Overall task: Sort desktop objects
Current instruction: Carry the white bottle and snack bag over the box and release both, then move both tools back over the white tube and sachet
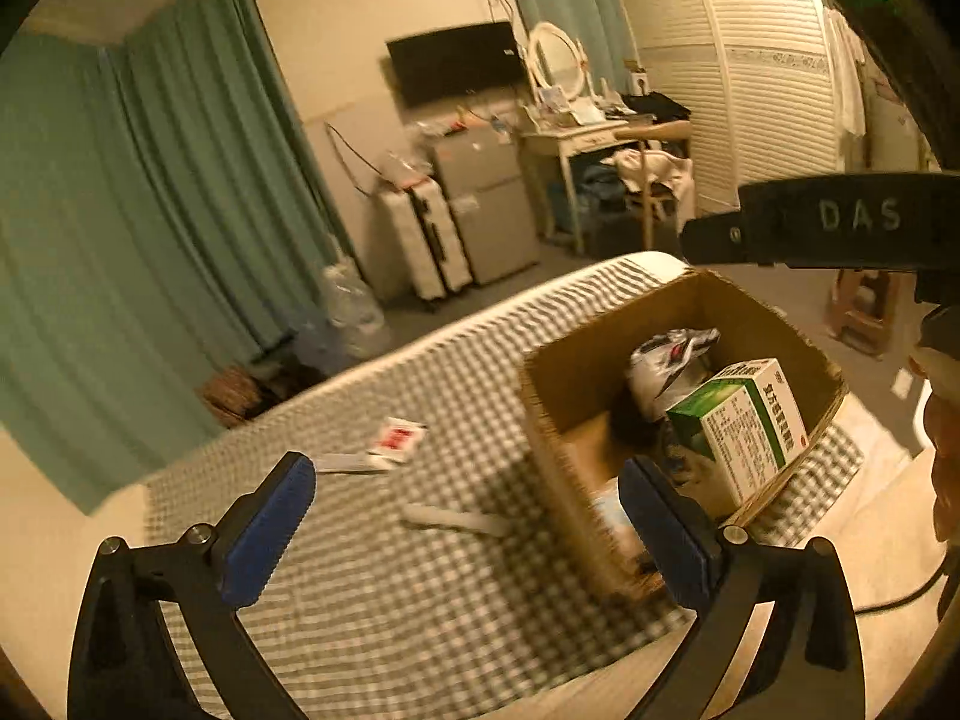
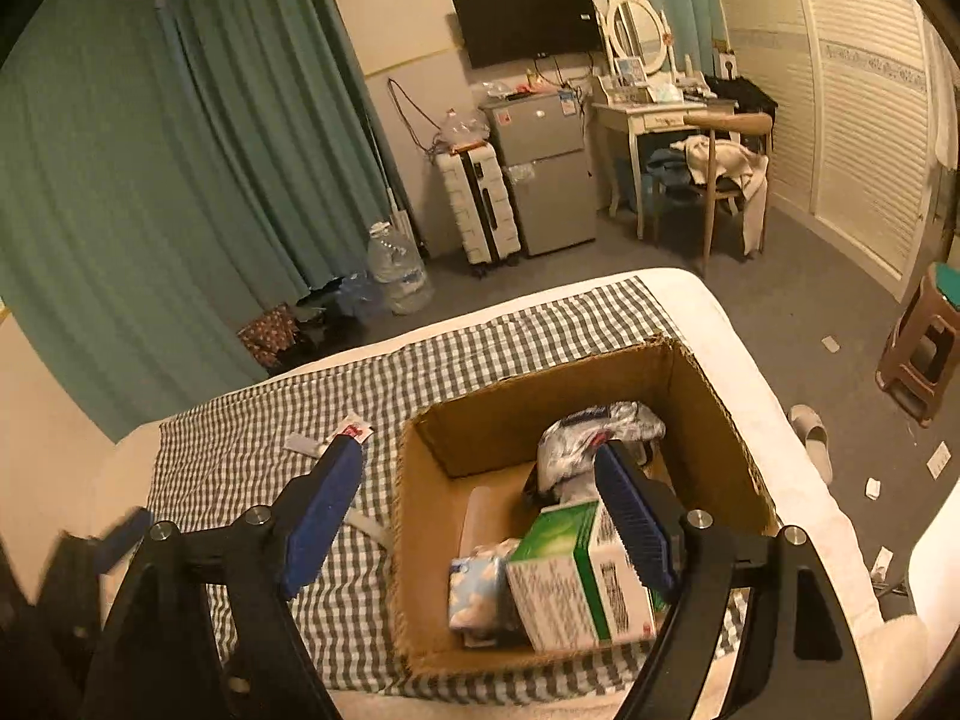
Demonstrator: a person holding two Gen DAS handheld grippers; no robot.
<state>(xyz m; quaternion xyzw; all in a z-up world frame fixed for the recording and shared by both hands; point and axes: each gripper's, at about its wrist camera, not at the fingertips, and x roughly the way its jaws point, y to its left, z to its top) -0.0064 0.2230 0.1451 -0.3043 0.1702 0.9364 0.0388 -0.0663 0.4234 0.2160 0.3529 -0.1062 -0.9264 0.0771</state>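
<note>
A cardboard box (image 1: 570, 372) (image 2: 498, 420) stands on the checked cloth (image 1: 390, 600) (image 2: 240, 450). In it lie a green-and-white medicine box (image 1: 750, 426) (image 2: 570, 582), a silvery bag (image 1: 666, 360) (image 2: 576, 438) and a blue-and-white tissue pack (image 2: 480, 588). On the cloth to the box's left are a red-and-white sachet (image 1: 399, 438) (image 2: 355, 427), a white strip (image 1: 348, 463) (image 2: 303, 444) and a white stick (image 1: 456, 519) (image 2: 369, 525). My left gripper (image 1: 468, 534) is open and empty above the cloth by the box's left wall. My right gripper (image 2: 480, 516) is open and empty over the box.
The right gripper's black body (image 1: 840, 222) hangs over the box's far corner, with a hand (image 1: 945, 468) at the right edge. Beyond the cloth's far edge the floor holds water bottles (image 2: 399, 270), a suitcase (image 2: 480, 210), a brown stool (image 2: 924, 348) and a slipper (image 2: 813, 438).
</note>
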